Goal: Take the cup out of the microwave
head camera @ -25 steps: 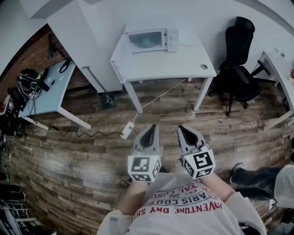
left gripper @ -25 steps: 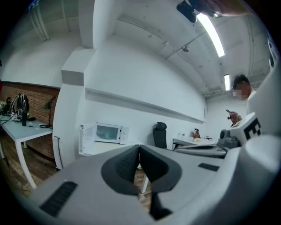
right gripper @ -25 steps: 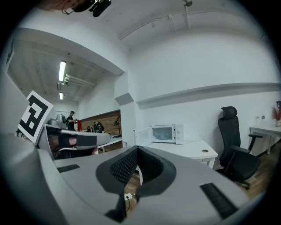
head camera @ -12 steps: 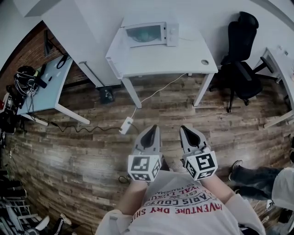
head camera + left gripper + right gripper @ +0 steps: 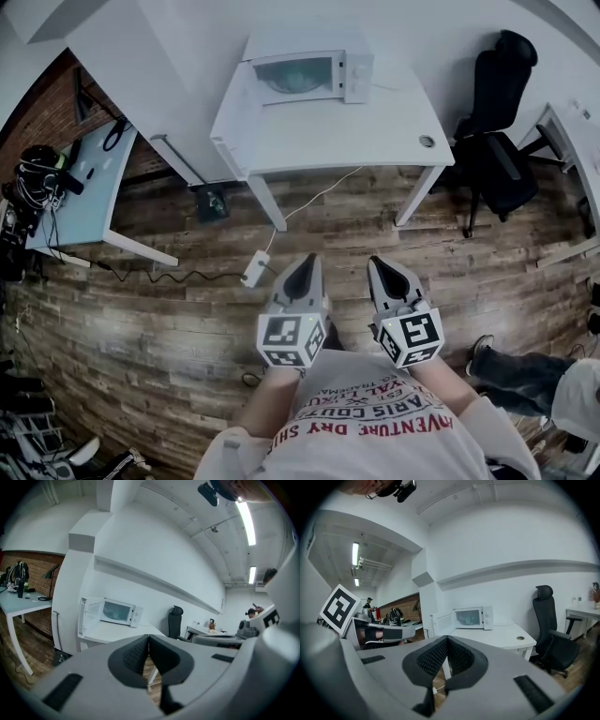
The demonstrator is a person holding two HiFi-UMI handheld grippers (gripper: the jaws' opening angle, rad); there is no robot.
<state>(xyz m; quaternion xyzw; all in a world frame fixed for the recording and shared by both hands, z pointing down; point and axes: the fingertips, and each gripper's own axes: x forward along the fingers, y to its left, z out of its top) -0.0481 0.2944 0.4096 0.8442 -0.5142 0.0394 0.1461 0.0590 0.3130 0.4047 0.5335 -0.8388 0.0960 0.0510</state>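
Across the wooden floor from the person stood a white table [image 5: 356, 131] with the microwave [image 5: 309, 73] at its back edge, its door [image 5: 236, 105] swung open to the left. The cup was presumably inside, but the dim cavity showed nothing clear in any view. The left gripper [image 5: 303, 264] and right gripper [image 5: 379, 266] were held side by side, well short of the table, each with its jaws closed together on nothing. Reaching in like that would likely shove the cup rather than grasp it. A cable and power strip [image 5: 253, 269] lay across the path and could catch a foot, and the open door could be knocked.
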